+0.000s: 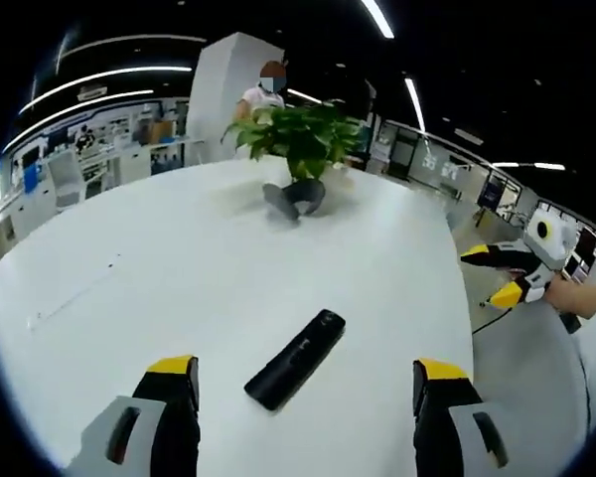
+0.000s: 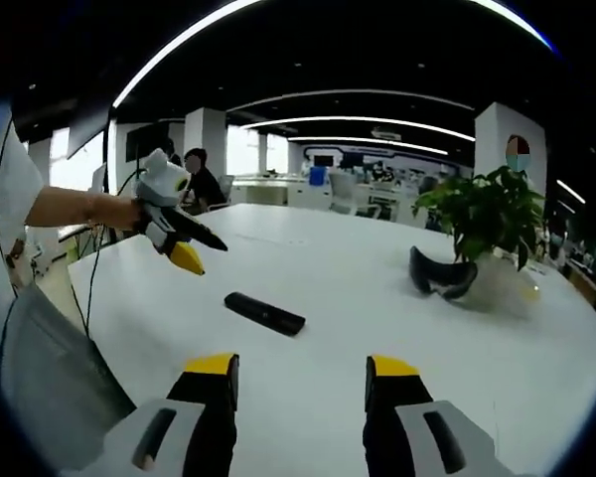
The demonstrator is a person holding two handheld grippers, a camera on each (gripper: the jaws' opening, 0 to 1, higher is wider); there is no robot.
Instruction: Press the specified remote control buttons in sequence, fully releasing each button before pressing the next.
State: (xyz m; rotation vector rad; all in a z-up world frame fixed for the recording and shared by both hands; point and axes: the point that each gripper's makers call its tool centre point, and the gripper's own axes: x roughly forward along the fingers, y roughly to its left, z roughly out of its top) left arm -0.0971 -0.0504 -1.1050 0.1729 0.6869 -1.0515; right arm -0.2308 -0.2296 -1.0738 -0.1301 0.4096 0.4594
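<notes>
Two yellow-tipped fingers of the left gripper (image 1: 305, 383) rise spread apart at the bottom of the left gripper view, pinching nothing. Just beyond them, lower centre of the frame, the black remote control (image 1: 295, 359) lies flat on the white counter (image 1: 179, 258). The right gripper (image 2: 301, 381) likewise stands with fingers spread and bare in the right gripper view, the remote at mid-frame, apart from them. Farther off sits a dark curved object (image 1: 293, 198) beside a potted plant (image 1: 300, 136).
</notes>
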